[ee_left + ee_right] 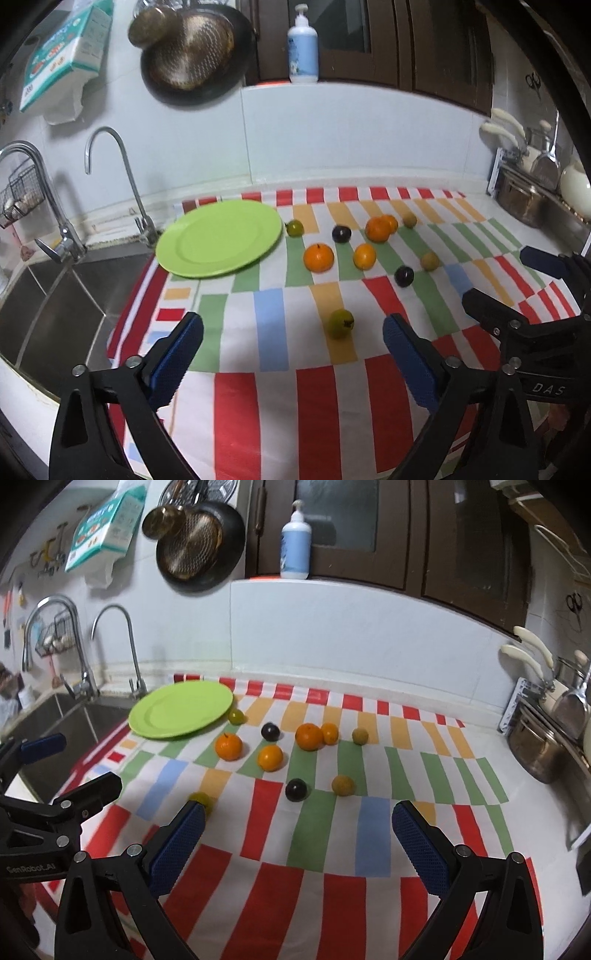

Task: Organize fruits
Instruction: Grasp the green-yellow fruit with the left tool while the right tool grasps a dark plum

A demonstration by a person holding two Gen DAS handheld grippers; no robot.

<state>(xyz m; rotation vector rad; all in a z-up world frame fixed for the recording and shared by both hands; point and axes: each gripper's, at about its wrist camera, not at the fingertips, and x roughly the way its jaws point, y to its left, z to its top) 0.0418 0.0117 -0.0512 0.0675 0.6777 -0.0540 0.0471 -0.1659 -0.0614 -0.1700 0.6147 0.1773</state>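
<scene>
A green plate (218,238) (181,709) lies empty at the back left of a striped cloth. Several fruits sit to its right: oranges (318,257) (229,746), dark plums (403,276) (296,789), small yellow-green fruits (429,261) (342,785). One green fruit (340,324) lies nearest, just ahead of my left gripper (293,330), whose blue pads stand open and hold nothing. My right gripper (297,819) is open too, with a dark plum just beyond its fingertips; its left finger (184,834) hides part of the green fruit (201,799).
A steel sink (55,295) with two taps (122,177) lies left of the cloth. A rack with pots (546,746) stands at the right. A pan (195,51) hangs on the wall, and a soap bottle (303,48) stands on the ledge behind.
</scene>
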